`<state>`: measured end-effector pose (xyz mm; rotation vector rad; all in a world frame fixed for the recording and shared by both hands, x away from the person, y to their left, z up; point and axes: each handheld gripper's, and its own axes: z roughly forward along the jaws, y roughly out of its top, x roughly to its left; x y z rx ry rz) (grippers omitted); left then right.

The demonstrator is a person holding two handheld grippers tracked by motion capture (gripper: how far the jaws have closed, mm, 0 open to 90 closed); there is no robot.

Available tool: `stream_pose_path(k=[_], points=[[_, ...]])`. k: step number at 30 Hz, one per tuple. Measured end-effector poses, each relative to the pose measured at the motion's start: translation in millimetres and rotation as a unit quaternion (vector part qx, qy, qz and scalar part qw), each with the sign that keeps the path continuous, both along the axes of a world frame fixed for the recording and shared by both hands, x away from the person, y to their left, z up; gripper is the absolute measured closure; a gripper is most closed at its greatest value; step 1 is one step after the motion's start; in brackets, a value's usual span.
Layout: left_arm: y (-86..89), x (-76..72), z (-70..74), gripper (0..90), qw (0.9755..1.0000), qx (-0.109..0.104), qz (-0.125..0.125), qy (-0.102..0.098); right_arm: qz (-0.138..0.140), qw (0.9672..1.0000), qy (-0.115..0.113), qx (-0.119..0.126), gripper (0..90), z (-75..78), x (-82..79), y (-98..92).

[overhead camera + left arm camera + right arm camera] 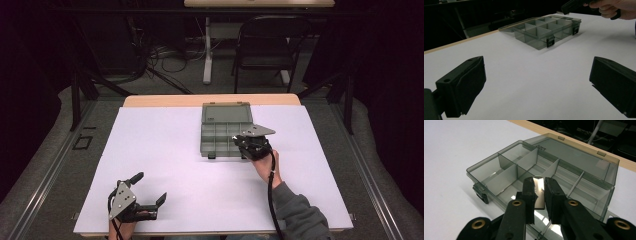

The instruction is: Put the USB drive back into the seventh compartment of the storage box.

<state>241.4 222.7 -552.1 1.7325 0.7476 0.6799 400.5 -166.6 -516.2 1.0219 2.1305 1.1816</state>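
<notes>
High view overhead; gripper views low, sharing organizer box (pixel 226 131) (pixel 544 31) (pixel 541 182).

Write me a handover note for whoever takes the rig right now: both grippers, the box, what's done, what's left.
Right gripper: shut on a small silvery metal piece, held over the organizer box, above its near compartments.
Left gripper: open, holding nothing, low over the white table near the front edge, well apart from the box.
Box: mid-table, lid open and folded back, visible compartments look empty.
Done: piece picked up, box open.
Left: probably set the piece in a compartment and release.
</notes>
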Motion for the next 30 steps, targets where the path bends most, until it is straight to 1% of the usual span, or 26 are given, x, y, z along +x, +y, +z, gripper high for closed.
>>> stream_pose_path(k=[4,7,8,9,10,12,13,15,17,18,19,20,21,23,26,30], points=[[0.1,-0.3,0.1,0.6,1.0000,0.000,0.000,0.000,-0.003,1.0000,0.004,-0.003,79.3,-3.5,2.7,1.0],[0.2,-0.3,0.1,0.6,1.0000,-0.001,0.000,0.000,-0.004,1.0000,0.008,0.000,78.9,-6.1,5.1,0.1],[0.1,-0.2,0.0,0.6,1.0000,0.000,0.000,0.000,0.000,0.9999,0.016,-0.001,75.8,-7.5,6.6,-1.1],[0.1,-0.2,0.0,0.6,1.0000,0.000,0.000,0.001,0.000,0.9999,0.016,-0.001,75.8,-7.5,6.6,-1.1],[0.0,-0.1,0.1,0.6,1.0000,-0.001,0.000,0.000,0.000,0.9998,0.019,0.002,71.4,-7.8,6.9,-1.7],[-0.3,0.1,0.0,0.7,1.0000,-0.002,0.000,0.001,-0.001,0.9997,0.023,0.004,65.4,-7.3,6.7,-3.4],[-0.5,0.4,-0.1,0.7,1.0000,-0.002,0.000,0.001,-0.004,0.9997,0.024,0.004,59.5,-6.5,6.3,-4.6],[-0.6,0.9,-0.1,0.7,1.0000,0.000,-0.002,0.001,-0.002,0.9993,0.036,0.011,50.5,-4.0,4.5,-7.9],[-0.5,0.7,-0.1,0.7,1.0000,0.000,-0.002,0.000,0.000,0.9990,0.042,0.013,40.2,-1.1,1.9,-12.2],[-0.3,0.8,-0.2,0.7,1.0000,-0.001,-0.002,0.001,0.008,0.9985,0.051,0.016,30.7,2.0,-1.4,-17.8],[-0.2,0.9,-0.3,0.7,1.0000,-0.001,-0.001,0.001,0.008,0.9985,0.051,0.016,30.7,2.0,-1.4,-17.8],[-0.1,1.1,-0.3,0.7,1.0000,-0.002,-0.002,0.001,0.009,0.9983,0.054,0.017,28.4,3.4,-3.5,-20.3],[-0.4,1.0,-0.3,0.7,1.0000,-0.002,-0.001,0.001,0.018,0.9980,0.057,0.021,24.1,6.5,-7.2,-26.2],[-0.9,1.2,-0.2,0.7,1.0000,-0.001,-0.002,0.001,0.021,0.9978,0.058,0.022,22.7,8.3,-8.9,-28.6],[-1.3,1.5,-0.5,0.7,1.0000,-0.001,-0.002,0.002,0.030,0.9976,0.057,0.025,16.9,12.1,-14.3,-32.6],[-0.7,1.5,-0.4,0.7,1.0000,-0.001,-0.002,0.001,0.044,0.9972,0.057,0.021,12.9,13.8,-23.0,-34.6]])
